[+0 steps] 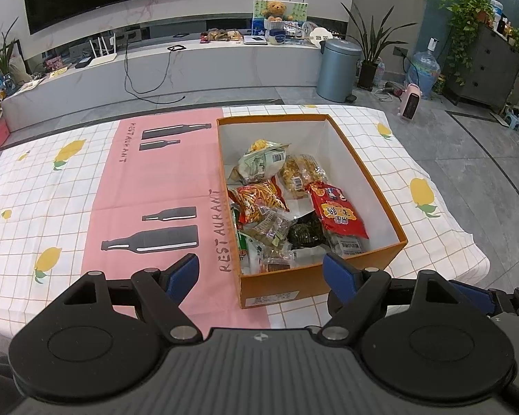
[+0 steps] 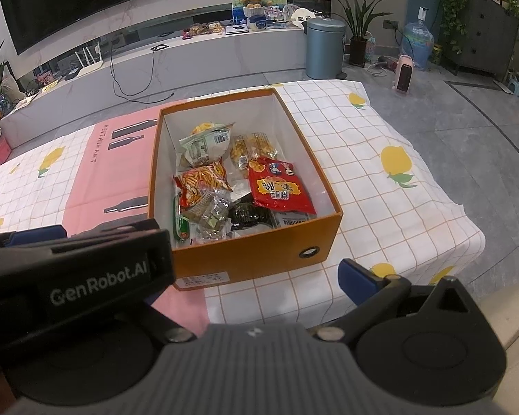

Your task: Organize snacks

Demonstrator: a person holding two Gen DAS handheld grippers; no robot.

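An open orange box (image 1: 294, 288) (image 2: 259, 252) stands on the checked tablecloth and holds several snack packets. Among them are a red packet (image 1: 339, 214) (image 2: 280, 186), an orange stick-snack bag (image 1: 259, 200) (image 2: 204, 180), a green-white bag (image 1: 263, 162) (image 2: 207, 145) and a clear bag of yellow snacks (image 1: 301, 173) (image 2: 252, 148). My left gripper (image 1: 261, 269) is open and empty just before the box's near wall. My right gripper (image 2: 256, 276) hovers near the box's front, open. Its left finger is hidden behind the left gripper's body (image 2: 86, 276).
The pink and lemon-print tablecloth (image 1: 52, 190) covers a low table whose right edge (image 2: 467, 228) drops to a grey floor. Beyond stand a grey bin (image 1: 337, 69), a long TV bench (image 1: 190, 62), a water jug (image 1: 424, 69) and a pink heater (image 1: 411, 102).
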